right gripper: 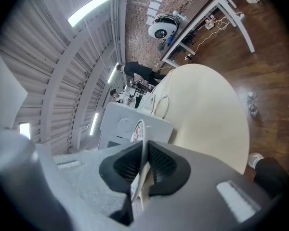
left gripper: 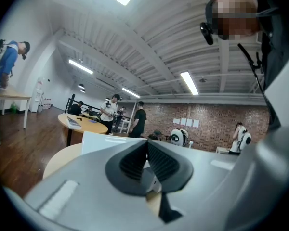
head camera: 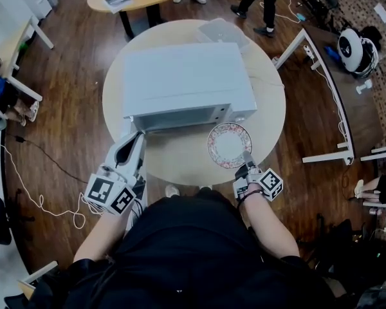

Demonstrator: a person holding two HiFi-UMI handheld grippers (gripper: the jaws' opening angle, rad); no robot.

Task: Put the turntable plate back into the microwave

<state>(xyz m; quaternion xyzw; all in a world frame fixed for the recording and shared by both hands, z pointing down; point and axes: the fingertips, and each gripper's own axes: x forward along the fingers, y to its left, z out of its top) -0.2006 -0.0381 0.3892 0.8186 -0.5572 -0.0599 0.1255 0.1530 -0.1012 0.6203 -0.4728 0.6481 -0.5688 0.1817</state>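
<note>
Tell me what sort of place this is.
Probably an open lab or workshop, not a kitchen: the microwave sits on a round table, cables trail over the wood floor, and a white robot-like unit stands by a brick wall.

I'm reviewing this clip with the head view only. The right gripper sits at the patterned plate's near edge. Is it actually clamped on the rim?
Observer: Yes. In the right gripper view the right gripper is shut on the plate, whose rim runs edge-on between its jaws.
Operator: And the left gripper near the microwave corner?
Observer: The left gripper view shows the left gripper shut with nothing between its jaws, and the microwave behind its tips.
</note>
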